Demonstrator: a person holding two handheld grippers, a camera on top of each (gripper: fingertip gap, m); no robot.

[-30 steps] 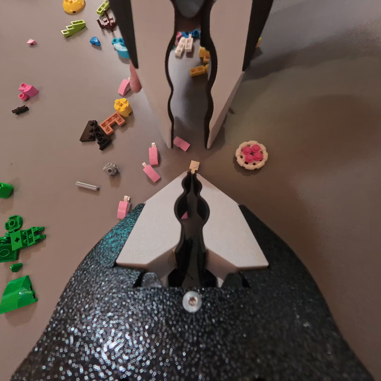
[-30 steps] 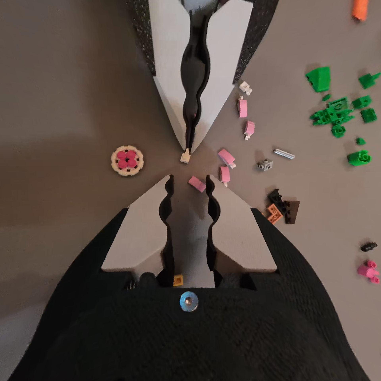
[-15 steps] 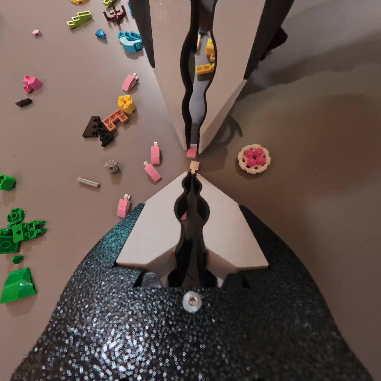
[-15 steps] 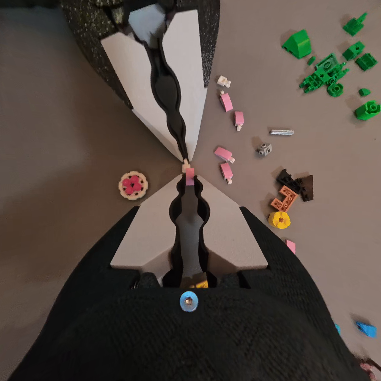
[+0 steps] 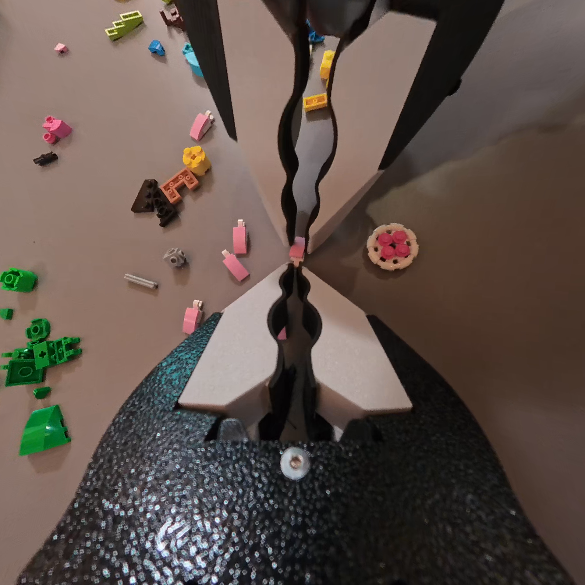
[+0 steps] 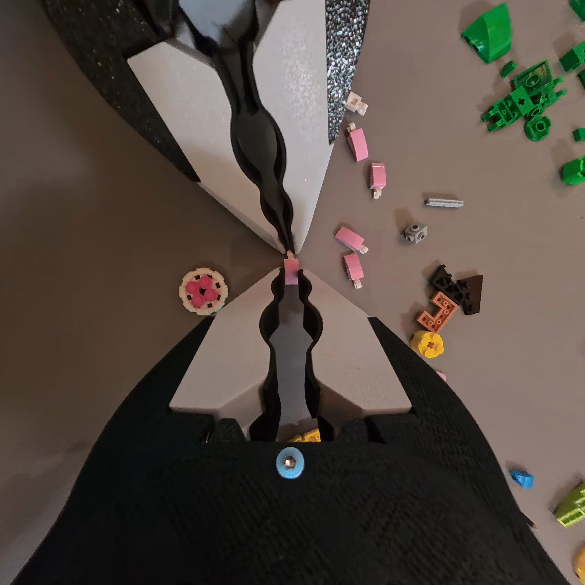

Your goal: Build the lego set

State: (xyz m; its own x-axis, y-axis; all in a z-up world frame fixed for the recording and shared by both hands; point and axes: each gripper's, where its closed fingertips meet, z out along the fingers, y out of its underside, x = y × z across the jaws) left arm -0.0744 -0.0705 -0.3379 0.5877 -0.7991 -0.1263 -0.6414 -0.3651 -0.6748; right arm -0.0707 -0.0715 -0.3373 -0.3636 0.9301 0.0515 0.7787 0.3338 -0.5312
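Two hand-held grippers meet tip to tip over the grey-brown tabletop [image 5: 474, 348]. Nearest in the left wrist view, the left gripper [image 5: 295, 267], its body a glittery black, has its pale grey fingers pressed together on a tiny cream-coloured clip piece [image 5: 296, 261]. Touching that clip from the far side is a small pink lego slope brick [image 5: 298, 250], pinched at the fingertips of the right gripper [image 6: 291, 273], whose matte black shell fills the lower part of its own view; there the pink brick [image 6: 291, 274] sits between the tips with the cream clip [image 6: 289, 254] just beyond it. Whether the two pieces are already snapped together I cannot tell.

Near the meeting point lies a round cream plate carrying four magenta studs [image 5: 392, 246]. On the opposite side, several loose pink slope pieces with cream clips [image 5: 235, 268] lie scattered, then a grey studded cube [image 5: 173, 257] and a grey rod [image 5: 141, 281]. Farther out are a brown wedge plate [image 5: 148, 200], an orange angled plate [image 5: 178, 190], a yellow round brick [image 5: 196, 160] and a cluster of green parts [image 5: 34, 354].
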